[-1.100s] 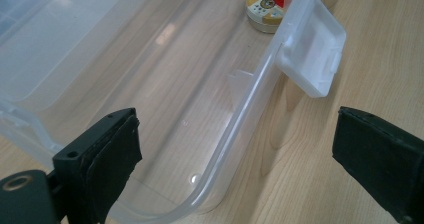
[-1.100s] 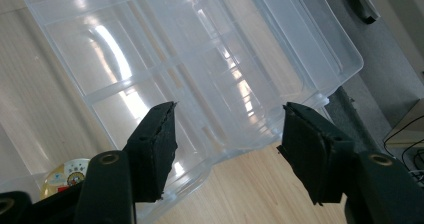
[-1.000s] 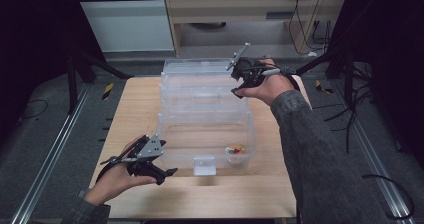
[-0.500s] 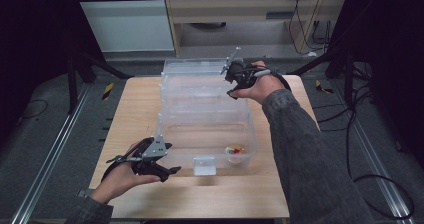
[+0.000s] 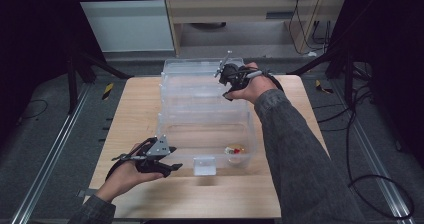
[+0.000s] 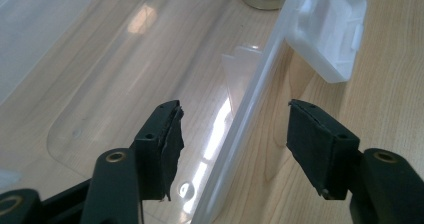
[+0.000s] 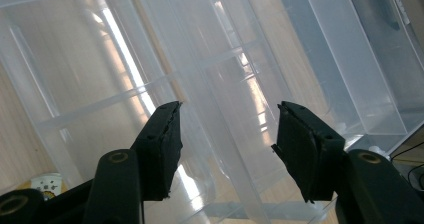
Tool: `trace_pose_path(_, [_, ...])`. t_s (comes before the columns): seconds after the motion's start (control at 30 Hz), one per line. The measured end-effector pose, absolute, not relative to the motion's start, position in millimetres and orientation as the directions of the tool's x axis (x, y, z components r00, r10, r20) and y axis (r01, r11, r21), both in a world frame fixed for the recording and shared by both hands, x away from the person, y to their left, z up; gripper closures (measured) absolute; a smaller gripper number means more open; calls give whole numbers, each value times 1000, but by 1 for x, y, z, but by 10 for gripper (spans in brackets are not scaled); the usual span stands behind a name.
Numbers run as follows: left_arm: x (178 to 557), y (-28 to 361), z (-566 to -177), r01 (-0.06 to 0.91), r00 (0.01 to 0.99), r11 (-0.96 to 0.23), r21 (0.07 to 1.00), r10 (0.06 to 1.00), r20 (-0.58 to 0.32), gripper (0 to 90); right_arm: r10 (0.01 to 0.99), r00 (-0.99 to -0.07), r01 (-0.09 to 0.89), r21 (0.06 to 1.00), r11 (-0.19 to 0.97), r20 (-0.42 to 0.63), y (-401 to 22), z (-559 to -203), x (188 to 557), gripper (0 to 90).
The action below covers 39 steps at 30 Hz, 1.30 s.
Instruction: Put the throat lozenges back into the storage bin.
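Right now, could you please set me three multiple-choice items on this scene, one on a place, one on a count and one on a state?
1. Where in the clear plastic box is the small round object?
A. near compartment, by the front wall
B. far compartment
C. outside it, on the table

2. How many white latches show on the box's front wall?
A. none
B. one
C. three

3. How does the left gripper stand at the box's front wall?
A. shut beside it
B. jaws apart, one on each side of the wall, not pressing
C. clamped on the latch

Answers: 1 A, the high view shows it beside the near wall; 2 B, a single latch hangs there; 3 B, the left gripper view shows gaps, though the jaws have just been closing.
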<state>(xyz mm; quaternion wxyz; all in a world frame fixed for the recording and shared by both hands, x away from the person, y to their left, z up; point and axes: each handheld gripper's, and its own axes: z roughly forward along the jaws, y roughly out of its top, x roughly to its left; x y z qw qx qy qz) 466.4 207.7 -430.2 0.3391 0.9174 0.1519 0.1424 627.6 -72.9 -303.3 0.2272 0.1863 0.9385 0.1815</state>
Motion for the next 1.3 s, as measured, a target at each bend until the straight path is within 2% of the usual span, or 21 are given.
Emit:
trace_pose_path(0.13, [467,208,-430,179,913,-726,664,374,163,464,433,-828,270,424,865,-356,-72,-305,630,451])
trace_pose_path(0.4, [469,210,-431,186,908,-730,657,384,170,543,417,-835,261,409,875,-360,-70,-308,631,497])
trace_pose_path(0.77, [470,210,-431,187,906,-733,654,386,173,615,386,-848,238,390,889,-362,-68,-310,630,583])
trace_pose_path(0.97, [470,211,-430,176,916,-738,651,365,167,669,365,-852,219,379,899,-375,-68,-310,629,688])
trace_pose_path(1.3, [472,211,-430,178,918,-742,646,362,164,697,338,-855,191,366,911,-393,-67,-309,626,724])
